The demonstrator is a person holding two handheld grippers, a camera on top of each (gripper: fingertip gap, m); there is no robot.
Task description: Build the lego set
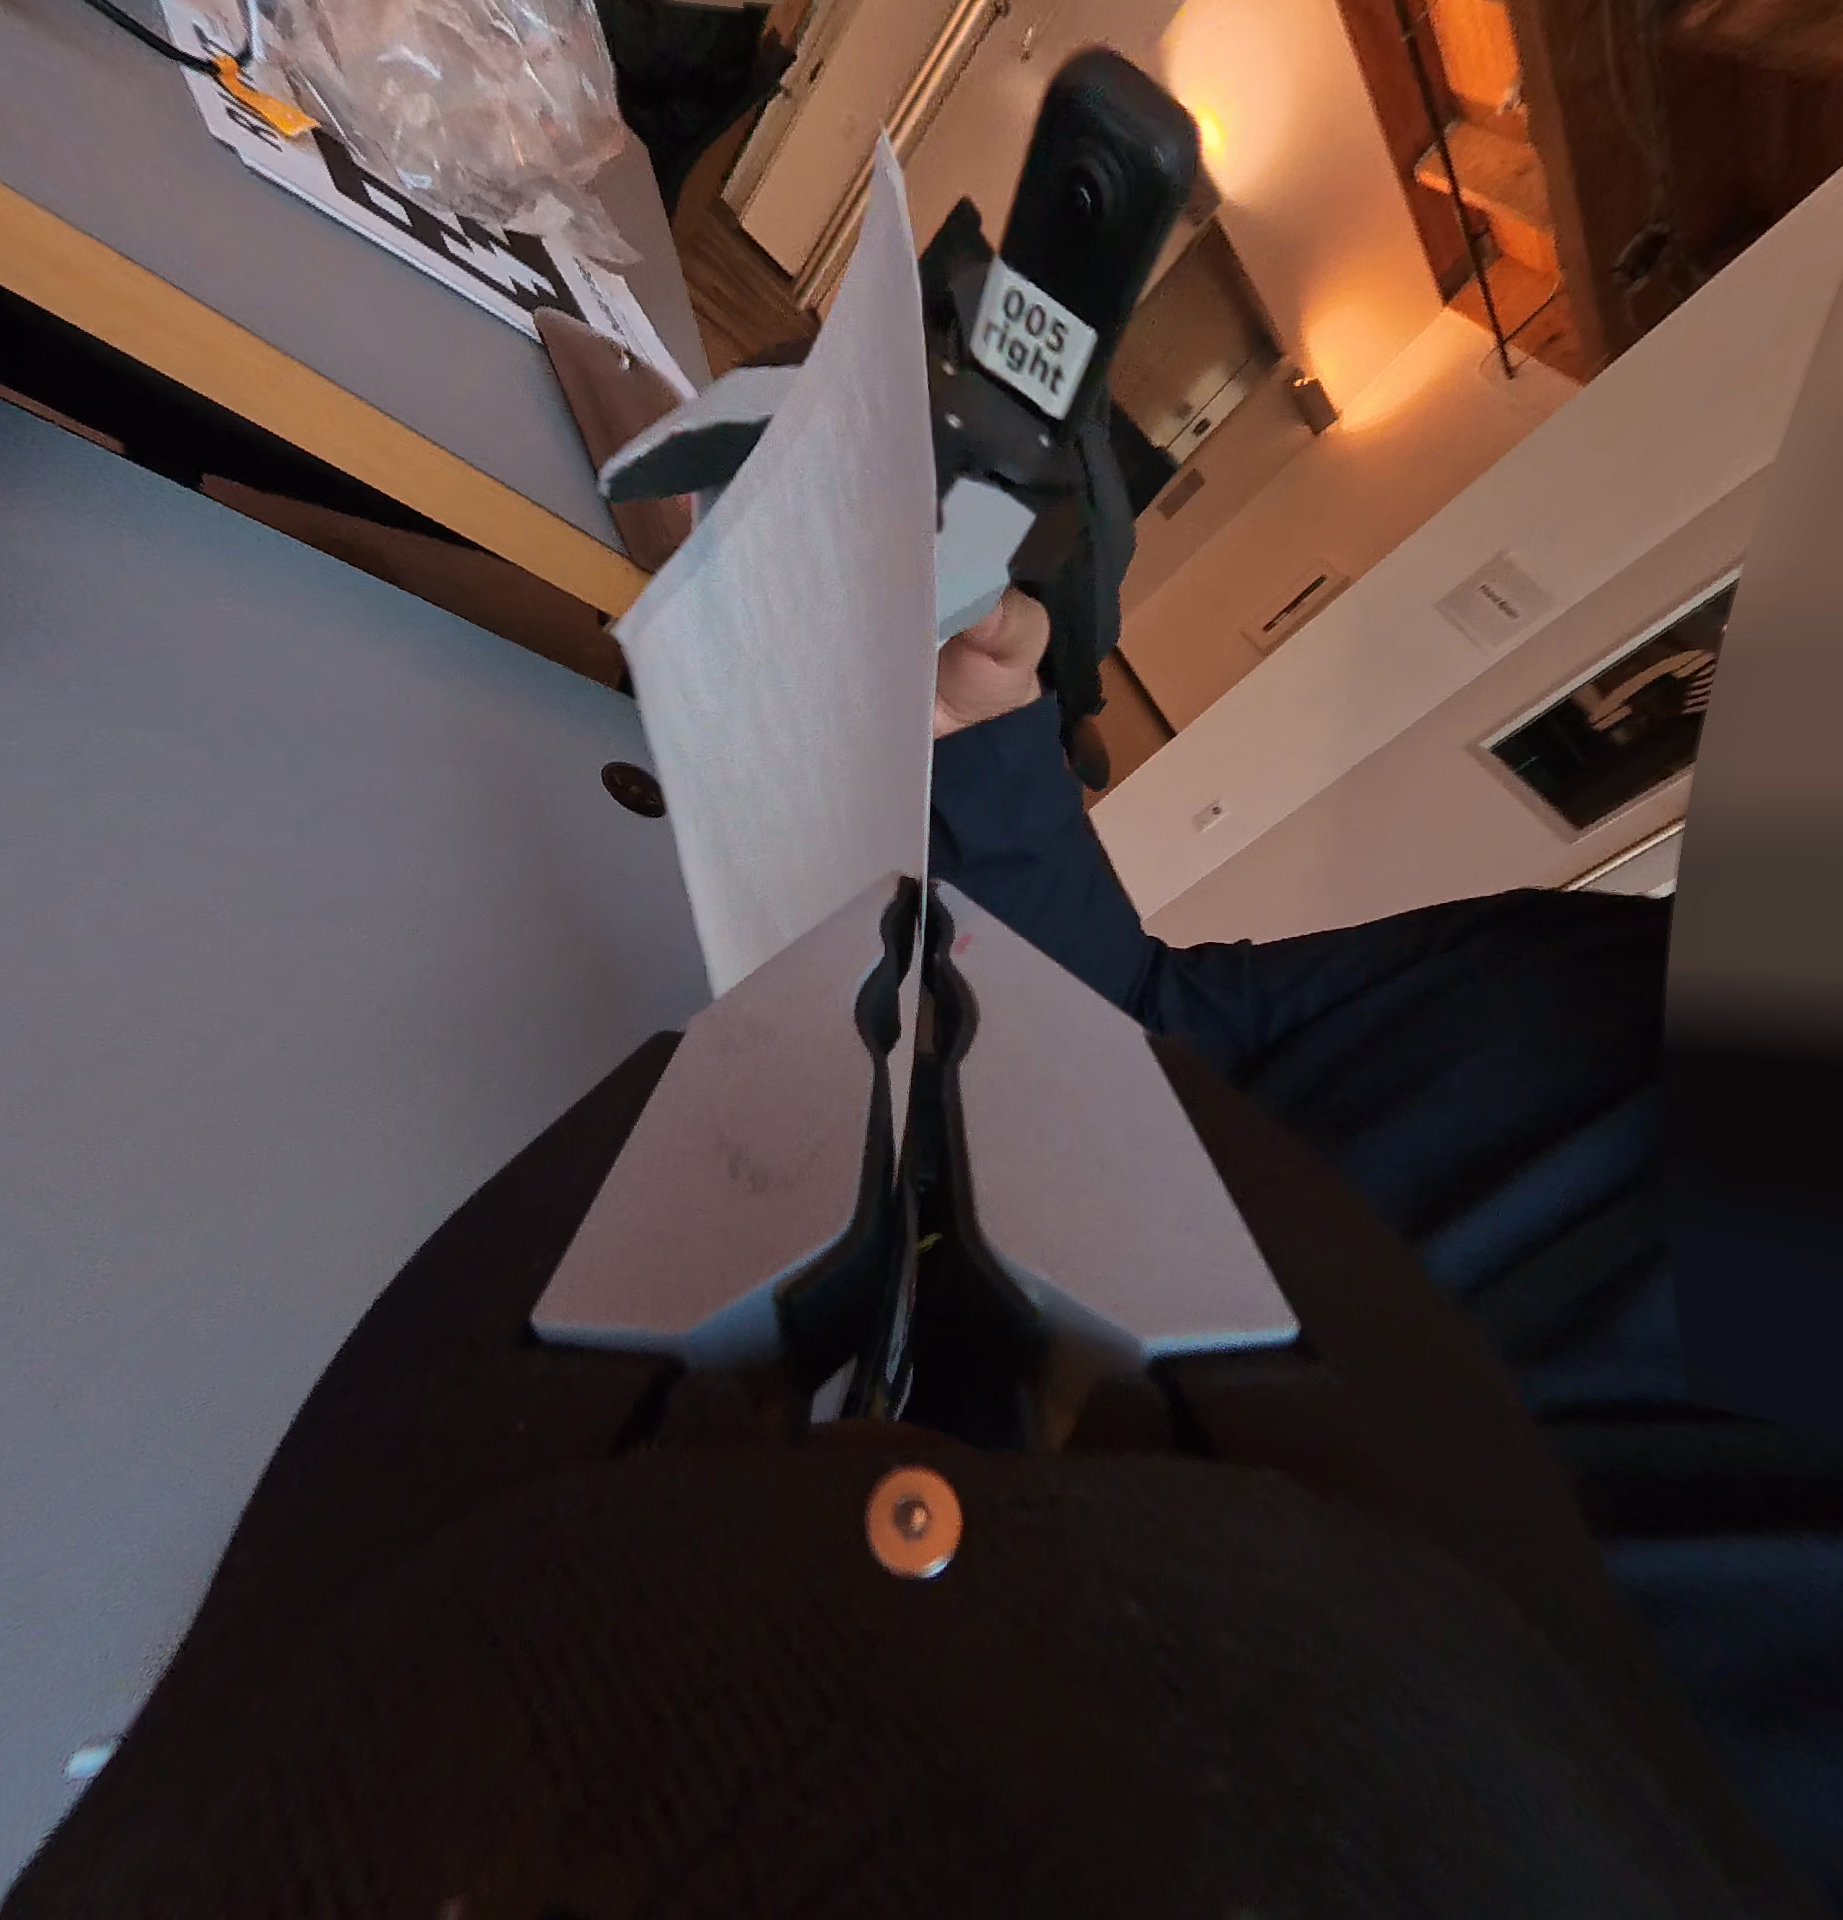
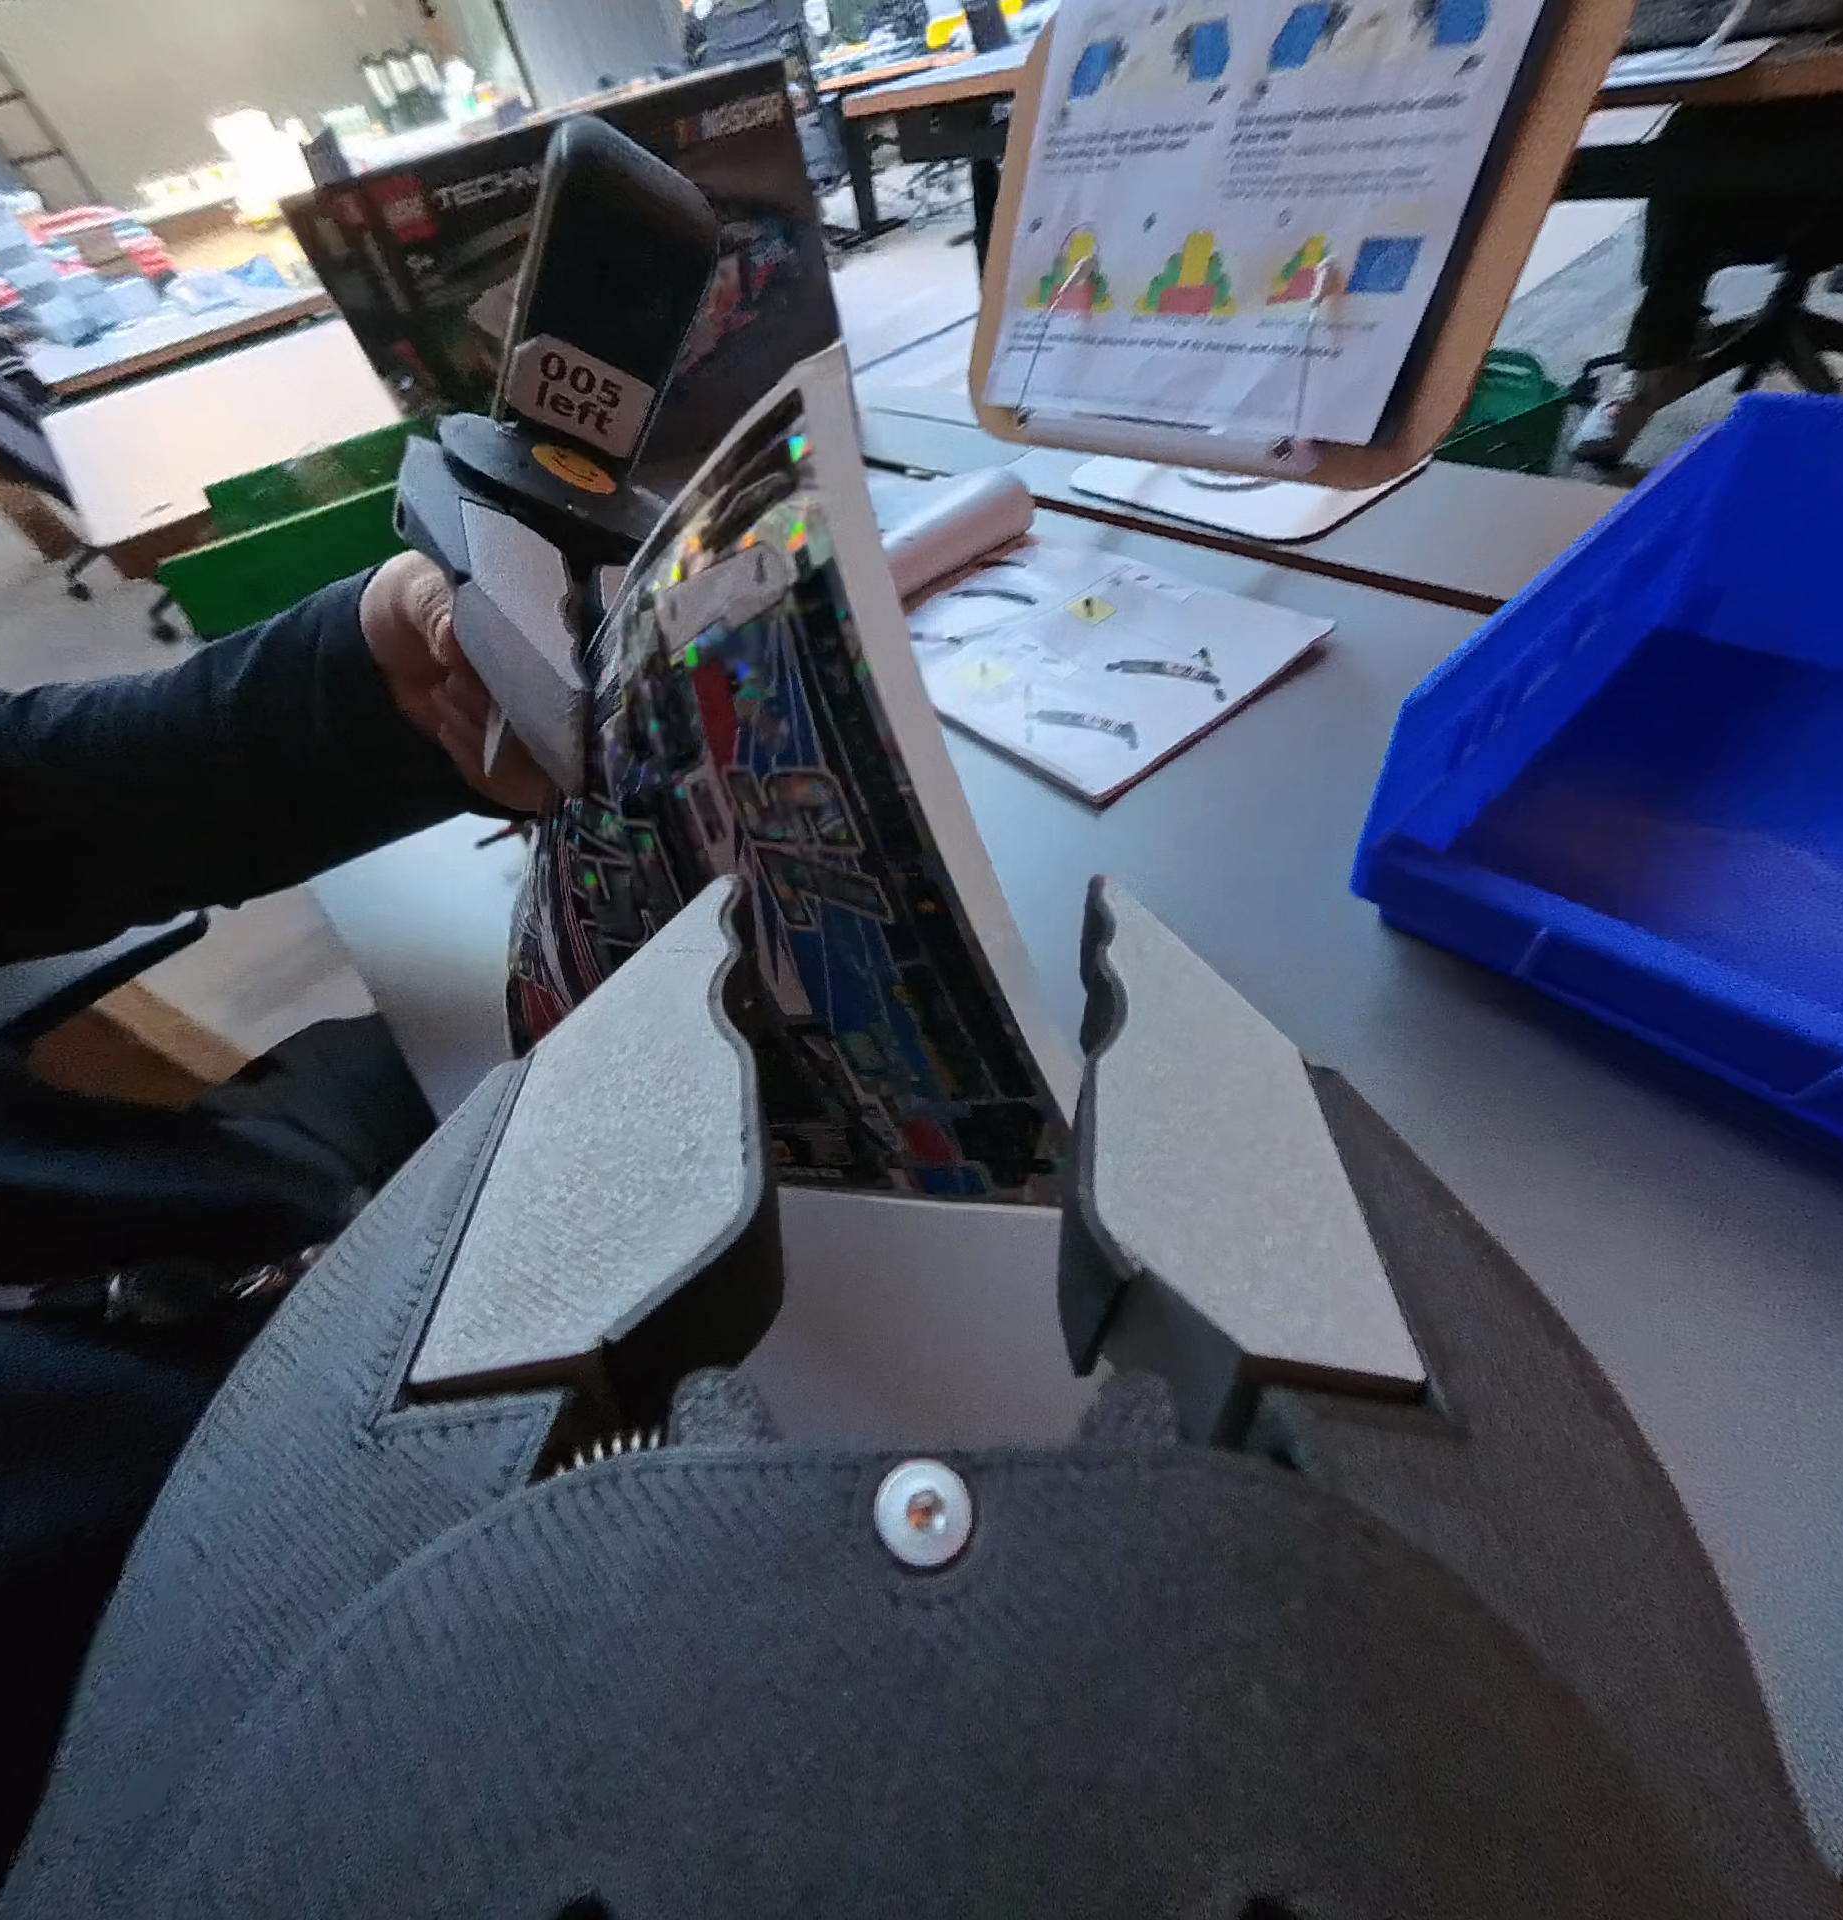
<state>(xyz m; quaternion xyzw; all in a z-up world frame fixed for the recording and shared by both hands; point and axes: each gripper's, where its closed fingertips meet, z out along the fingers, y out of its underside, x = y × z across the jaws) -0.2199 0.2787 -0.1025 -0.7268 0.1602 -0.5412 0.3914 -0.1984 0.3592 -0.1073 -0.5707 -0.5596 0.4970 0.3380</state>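
While the left tongs (image 1: 915, 914) pinch one edge of the sticker sheet (image 2: 782, 831), the sheet stands curved above the worktop (image 2: 1260, 935) | right tongs (image 2: 912, 971) gape wide around the sheet's opposite end, pads not pressing it | blue bin (image 2: 1675, 831) to the sheet's right, booklet (image 2: 1104, 665) behind the sheet.

1. The left wrist view is dim, its lower half nearly black; warm orange wall lamps (image 1: 1197, 125) glow with soft glare at the top.
2. A smooth blurred patch covers its right edge.
3. The right wrist view is brighter, lit by cool daylight from the far windows (image 2: 242, 135), which are blown out.
4. Wide-angle bending curves lines near all borders; edges look soft with slight motion blur.
5. The sticker sheet (image 2: 751, 665) shows glittering holographic reflections.
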